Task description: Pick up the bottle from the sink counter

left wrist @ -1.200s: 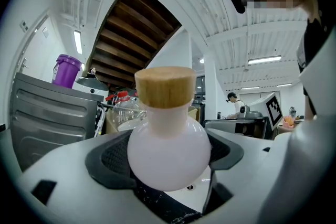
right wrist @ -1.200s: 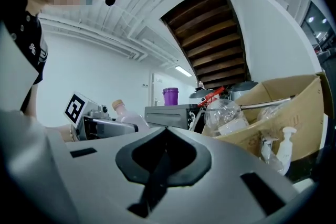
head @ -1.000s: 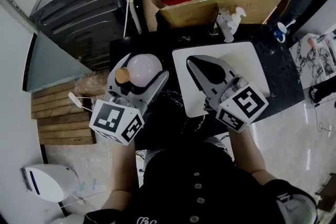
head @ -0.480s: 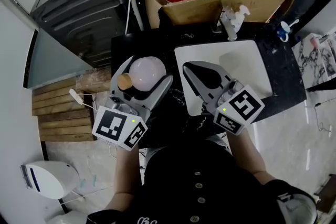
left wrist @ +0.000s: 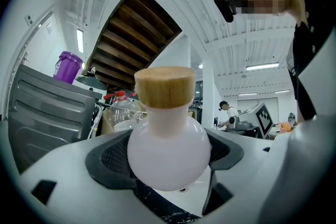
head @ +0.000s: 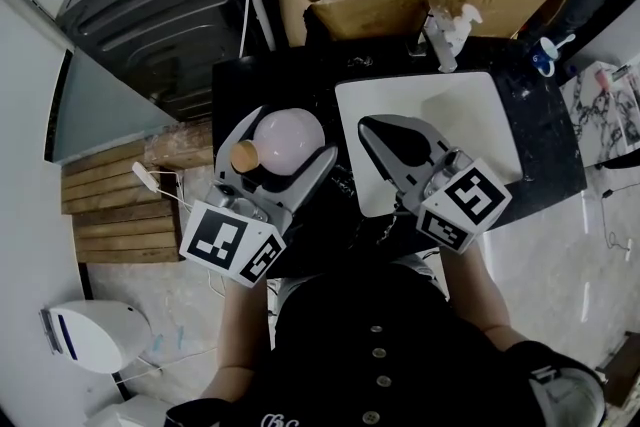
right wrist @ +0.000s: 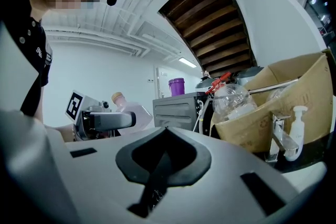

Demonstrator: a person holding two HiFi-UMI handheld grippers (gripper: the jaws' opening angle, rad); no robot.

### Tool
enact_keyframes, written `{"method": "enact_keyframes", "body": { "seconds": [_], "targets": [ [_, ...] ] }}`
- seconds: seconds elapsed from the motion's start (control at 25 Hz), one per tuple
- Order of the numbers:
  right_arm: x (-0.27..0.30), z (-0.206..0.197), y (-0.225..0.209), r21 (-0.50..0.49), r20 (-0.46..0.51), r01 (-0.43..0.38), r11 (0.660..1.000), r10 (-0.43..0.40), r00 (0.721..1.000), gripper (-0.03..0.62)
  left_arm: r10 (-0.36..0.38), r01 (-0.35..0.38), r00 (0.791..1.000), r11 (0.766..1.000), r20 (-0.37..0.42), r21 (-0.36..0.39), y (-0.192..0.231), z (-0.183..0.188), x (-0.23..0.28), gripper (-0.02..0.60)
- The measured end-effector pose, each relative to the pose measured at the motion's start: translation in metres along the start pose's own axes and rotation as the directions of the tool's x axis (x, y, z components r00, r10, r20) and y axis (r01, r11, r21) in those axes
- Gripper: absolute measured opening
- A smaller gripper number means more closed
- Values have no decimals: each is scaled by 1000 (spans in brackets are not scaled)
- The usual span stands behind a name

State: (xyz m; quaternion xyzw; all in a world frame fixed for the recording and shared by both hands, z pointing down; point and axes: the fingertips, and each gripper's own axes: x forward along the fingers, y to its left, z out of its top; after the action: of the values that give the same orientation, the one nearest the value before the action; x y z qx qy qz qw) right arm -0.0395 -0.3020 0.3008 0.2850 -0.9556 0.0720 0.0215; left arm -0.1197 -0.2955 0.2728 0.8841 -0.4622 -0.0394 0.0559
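**Lifting the round bottle without letting it roll out of the grip**

Head view — the left gripper (head: 283, 151) is clamped on the bottle (head: 291, 132), a pale, round-bellied flask with a cork stopper (head: 245, 156). It is held over the left end of the dark tabletop (head: 545, 130), just beside the white sink (head: 475, 110). The bottle is tilted, with its stopper toward the person. The right gripper (head: 372, 127) hangs over the sink's near left corner, jaws together and empty.

Left gripper view — both jaws press the belly near its widest part, and the neck and cork stand clear above them. A sphere probably gives the pads little contact. The lift calls for an even squeeze, a slow straight rise and no twist of the wrist that could roll the bottle out.

Right gripper view — the jaws meet on nothing, and the bottle shows well off to the side. This gripper is best held clear of the lift path, or brought under the belly as a backstop.
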Motion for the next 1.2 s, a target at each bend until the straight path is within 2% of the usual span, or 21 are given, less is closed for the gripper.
{"method": "enact_keyframes", "body": {
  "seconds": [0.88, 1.2],
  "targets": [
    [2, -9, 2, 11, -19, -5, 1000, 5, 1000, 2, -39, 39, 999, 999, -25, -5, -7, -14, 4, 394],
    [2, -8, 2, 8, -21, -8, 1000, 8, 1000, 2, -33, 32, 999, 999, -36, -6, -3, -16, 3, 394]
  ]
}}
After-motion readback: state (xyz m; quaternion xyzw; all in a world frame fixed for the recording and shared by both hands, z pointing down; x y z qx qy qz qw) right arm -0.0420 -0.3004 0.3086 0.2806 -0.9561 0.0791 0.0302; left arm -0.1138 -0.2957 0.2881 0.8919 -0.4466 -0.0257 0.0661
